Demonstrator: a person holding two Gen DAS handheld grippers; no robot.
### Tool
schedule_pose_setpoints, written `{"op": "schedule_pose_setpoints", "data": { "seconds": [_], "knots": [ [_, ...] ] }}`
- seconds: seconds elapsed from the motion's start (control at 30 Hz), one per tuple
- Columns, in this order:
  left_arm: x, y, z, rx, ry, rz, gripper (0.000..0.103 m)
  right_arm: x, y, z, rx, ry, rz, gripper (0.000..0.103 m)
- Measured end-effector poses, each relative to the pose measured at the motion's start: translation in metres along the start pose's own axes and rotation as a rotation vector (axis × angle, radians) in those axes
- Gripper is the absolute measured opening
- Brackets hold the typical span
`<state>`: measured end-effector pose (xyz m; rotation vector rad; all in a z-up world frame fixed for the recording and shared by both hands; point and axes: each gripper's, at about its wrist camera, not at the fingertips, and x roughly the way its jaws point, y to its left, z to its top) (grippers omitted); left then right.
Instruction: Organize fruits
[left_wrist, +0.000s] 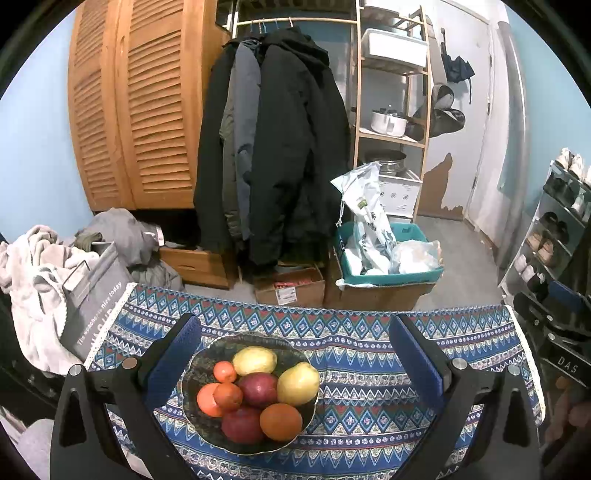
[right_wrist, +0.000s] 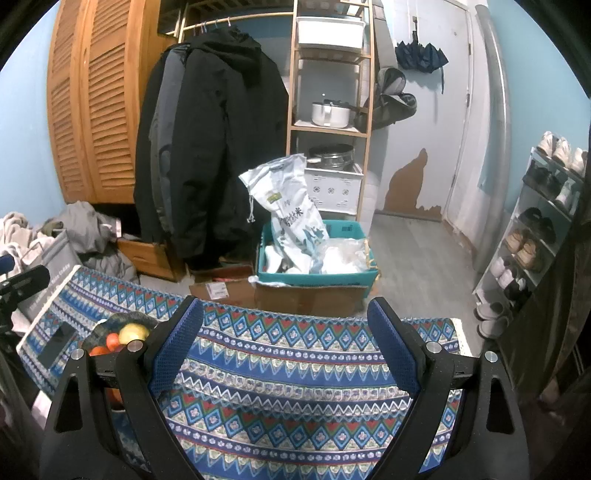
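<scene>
Both tools, left (left_wrist: 295, 354) and right (right_wrist: 284, 343), hang spread above the patterned tablecloth (right_wrist: 295, 398) facing hung coats (left_wrist: 273, 140).

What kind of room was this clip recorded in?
Probably a home entryway or storage corner, not a kitchen: winter coats hang on a rail, a shoe rack lines the right wall, and a bowl of fruit sits on a patterned tablecloth.

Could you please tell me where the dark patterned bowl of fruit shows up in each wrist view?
Left wrist: the dark patterned bowl of fruit sits low and centre-left, between the open fingers.
Right wrist: it peeks out at the lower left, mostly hidden behind the left finger.
Shared landmark: the teal plastic crate beyond the table.
</scene>
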<state>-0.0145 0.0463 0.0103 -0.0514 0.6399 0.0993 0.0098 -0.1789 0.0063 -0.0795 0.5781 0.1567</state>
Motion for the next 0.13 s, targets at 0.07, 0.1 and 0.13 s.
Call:
{"op": "schedule_pose_setpoints", "data": {
  "seconds": [0.07,0.1,0.13],
  "knots": [
    [-0.0002,-0.0002,0.0000,0.001,-0.001,0.002,0.102,0.0007,-0.0012,-0.0004,0.004,-0.001,-0.001,0.089],
    [-0.0003,-0.0003,0.0001,0.004,-0.001,0.004,0.102,0.0010,-0.0021,-0.0012,0.006,-0.001,-0.001,0.089],
    [0.0002,-0.0006,0.0002,0.006,0.001,0.005,0.102,0.0019,-0.0019,-0.0013,0.008,0.000,-0.003,0.089]
  ]
}}
